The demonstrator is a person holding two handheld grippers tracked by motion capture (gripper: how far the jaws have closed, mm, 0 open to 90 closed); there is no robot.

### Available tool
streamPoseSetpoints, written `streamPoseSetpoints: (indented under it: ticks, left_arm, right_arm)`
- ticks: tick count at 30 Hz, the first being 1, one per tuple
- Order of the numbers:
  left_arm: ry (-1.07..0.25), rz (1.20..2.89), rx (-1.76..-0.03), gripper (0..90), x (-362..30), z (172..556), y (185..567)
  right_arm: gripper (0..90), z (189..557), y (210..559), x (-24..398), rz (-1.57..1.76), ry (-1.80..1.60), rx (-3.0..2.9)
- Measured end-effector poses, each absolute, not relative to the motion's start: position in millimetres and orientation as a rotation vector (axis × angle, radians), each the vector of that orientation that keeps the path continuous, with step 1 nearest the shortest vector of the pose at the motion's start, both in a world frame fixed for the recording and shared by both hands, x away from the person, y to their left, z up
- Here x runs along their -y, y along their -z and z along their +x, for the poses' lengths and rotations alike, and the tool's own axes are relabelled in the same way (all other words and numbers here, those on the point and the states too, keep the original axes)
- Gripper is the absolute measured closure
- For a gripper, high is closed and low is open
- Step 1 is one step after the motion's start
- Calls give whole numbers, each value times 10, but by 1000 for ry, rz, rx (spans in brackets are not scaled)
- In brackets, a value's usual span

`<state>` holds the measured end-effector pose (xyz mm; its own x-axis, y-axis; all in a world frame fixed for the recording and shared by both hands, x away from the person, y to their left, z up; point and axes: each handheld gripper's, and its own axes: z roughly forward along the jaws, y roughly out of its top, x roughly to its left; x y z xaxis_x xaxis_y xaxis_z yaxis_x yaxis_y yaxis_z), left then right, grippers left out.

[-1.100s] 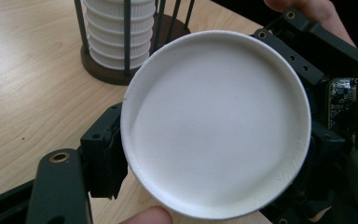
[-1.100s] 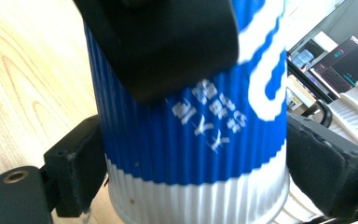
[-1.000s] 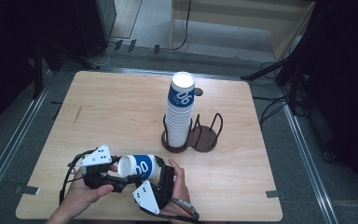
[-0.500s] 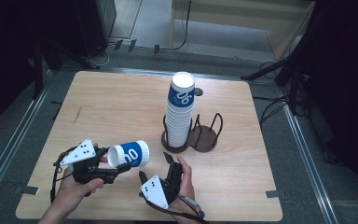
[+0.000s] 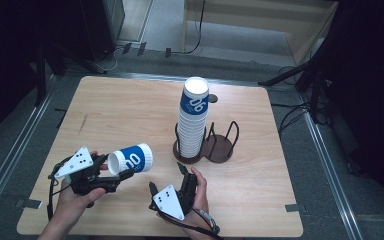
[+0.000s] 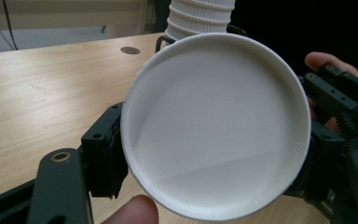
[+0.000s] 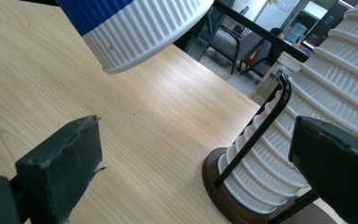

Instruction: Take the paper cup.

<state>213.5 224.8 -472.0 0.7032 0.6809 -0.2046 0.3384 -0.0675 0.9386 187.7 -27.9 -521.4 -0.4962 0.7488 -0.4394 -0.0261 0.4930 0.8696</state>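
**Cup clamped on its side in the left gripper, right gripper spread and empty**

Left gripper [image 5: 111, 172] clenched on a blue-and-white paper cup [image 5: 130, 159], held sideways above the tabletop [image 5: 130, 110] near its front left corner. From the high view: rim toward the gripper, base pointing toward the cup stack [image 5: 192, 122], cup well apart from it. From the left gripper view: straight into the cup's white mouth [image 6: 214, 126], black jaws pressing the rim from both sides, a fingertip [image 6: 133, 210] at the bottom edge, ribbed stack bottom peeking over the rim, the other hand and its gripper at the far right.

Right gripper [image 5: 166, 179] released, jaws just opened wider, nothing between them. From the high view: just right of the cup, at the front edge, pointing toward the stack. From the right gripper view: the two black pads [image 7: 65, 163] wide apart over bare wood, the held cup's ribbed base [image 7: 140, 32] overhead at top left, clear of both pads.

Farther out: stack upright in a dark wooden holder [image 5: 215, 150] with black wire loops, second bay beside it unoccupied in the high view; up close in the right gripper view, a wire loop [image 7: 261, 126] against the ribbed cups.
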Motion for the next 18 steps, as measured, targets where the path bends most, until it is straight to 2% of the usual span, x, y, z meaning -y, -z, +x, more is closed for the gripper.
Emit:
streamPoseSetpoints:
  ticks: [11, 18]
  left_arm:
    - [-453, 1568, -873, 269, -2308, 2157, 4813]
    - [-474, 1527, -874, 271, -2310, 2171, 4870]
  right_arm:
    - [30, 1897, 5133, 227, 692, -1152, -1835]
    - [21, 1980, 5033, 242, 830, -1232, -1819]
